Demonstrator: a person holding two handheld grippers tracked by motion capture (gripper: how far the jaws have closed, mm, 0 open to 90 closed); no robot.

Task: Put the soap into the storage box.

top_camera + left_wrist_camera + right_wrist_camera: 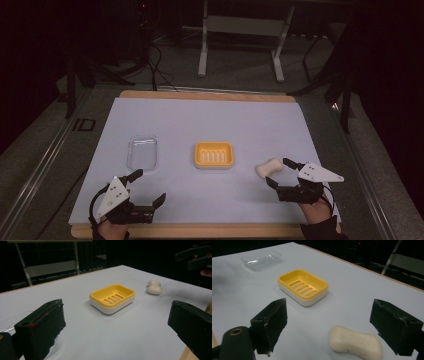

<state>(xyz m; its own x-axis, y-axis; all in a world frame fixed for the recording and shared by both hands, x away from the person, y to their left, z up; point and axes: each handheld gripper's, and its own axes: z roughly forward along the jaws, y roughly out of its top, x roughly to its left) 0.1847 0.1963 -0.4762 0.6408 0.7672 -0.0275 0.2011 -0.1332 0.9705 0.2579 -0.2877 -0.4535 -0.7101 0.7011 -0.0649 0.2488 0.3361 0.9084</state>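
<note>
A yellow slotted soap dish (214,154) (112,298) (303,287) sits at the middle of the white mat. A cream bar of soap (268,168) (154,287) (356,342) lies flat to its right. A clear plastic lid (142,151) (261,259) lies to the dish's left. My right gripper (278,172) (337,325) is open, its jaws on either side of the soap's near end, not touching it. My left gripper (148,186) (117,332) is open and holds nothing, near the front left, just below the lid.
The white mat (200,125) covers a wooden table (210,94) whose edge shows at front and back. A metal stand frame (240,30) is on the floor beyond the table. Cables (155,60) trail on the floor at the back left.
</note>
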